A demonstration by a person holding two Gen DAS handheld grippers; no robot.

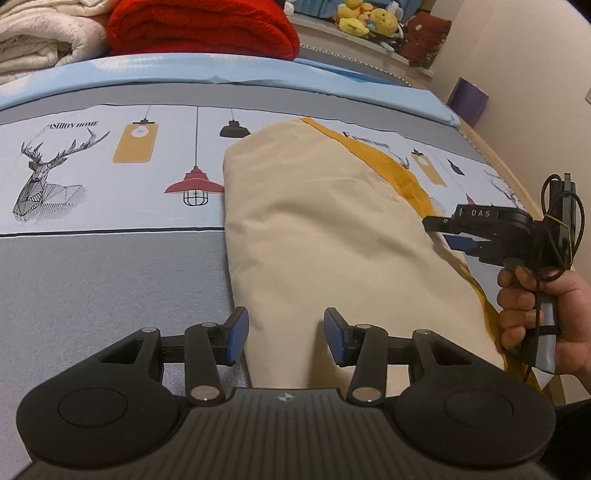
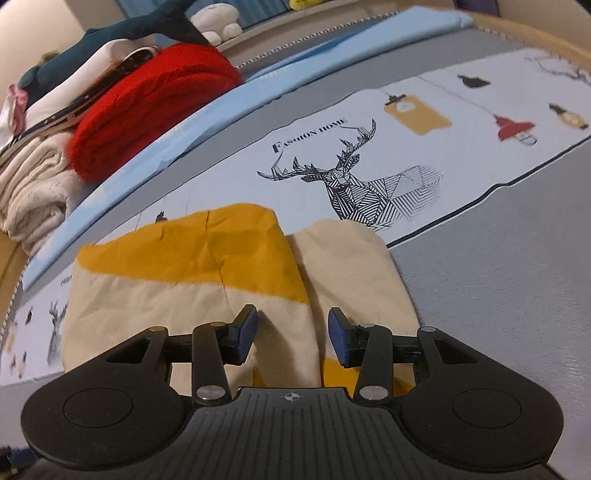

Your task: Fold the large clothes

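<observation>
Left wrist view: the folded cream-and-mustard cotton garment lies on the grey printed bedsheet, left gripper released above its near edge. Right gripper hovers released over the garment too, nothing grasped.

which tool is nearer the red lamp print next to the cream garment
Left. The left tool hovers over the garment's near-left edge, below the red lamp; the right tool is at the garment's opposite edge.

Folded garment lying on the bed cover, toward its right side. Behind, at the far edge, a rolled blanket beside a stack of folded fabrics. Further back right, plush toys on a ledge.
</observation>
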